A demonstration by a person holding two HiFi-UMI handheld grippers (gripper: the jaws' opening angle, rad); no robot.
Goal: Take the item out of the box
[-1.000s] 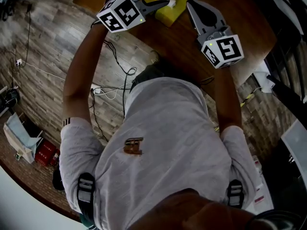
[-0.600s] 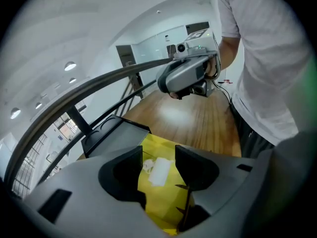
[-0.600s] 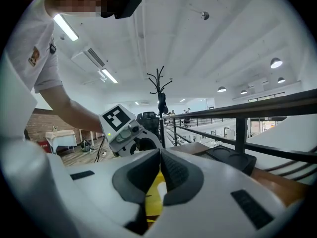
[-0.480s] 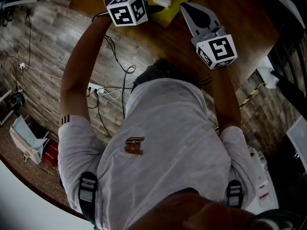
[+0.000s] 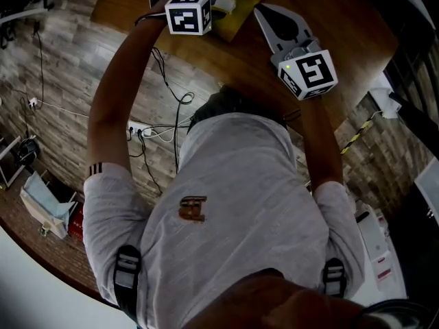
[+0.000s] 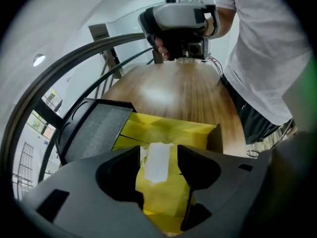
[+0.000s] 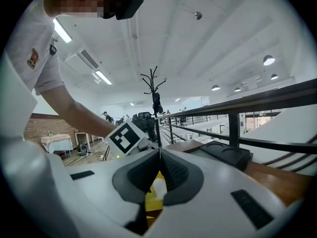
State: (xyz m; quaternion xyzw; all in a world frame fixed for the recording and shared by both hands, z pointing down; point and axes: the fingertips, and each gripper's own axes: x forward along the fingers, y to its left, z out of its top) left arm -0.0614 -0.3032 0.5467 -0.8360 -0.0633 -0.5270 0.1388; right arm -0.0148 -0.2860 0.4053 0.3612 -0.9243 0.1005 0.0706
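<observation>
Over the yellow box, the item lies lengthwise.

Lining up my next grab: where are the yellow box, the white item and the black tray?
yellow box (image 6: 168,131), left gripper view, far inner wall.
white item (image 6: 157,161), left gripper view, its middle.
black tray (image 6: 96,129), left gripper view, grey textured face.

**Three cameras round one box**

From the head: steeply down over the person's shoulders, far above table and floor. From the left gripper view: close over the yellow box, facing back along the table toward the person. From the right gripper view: low, nearly level, facing the opposite way. Shared by all three: the yellow box.
</observation>
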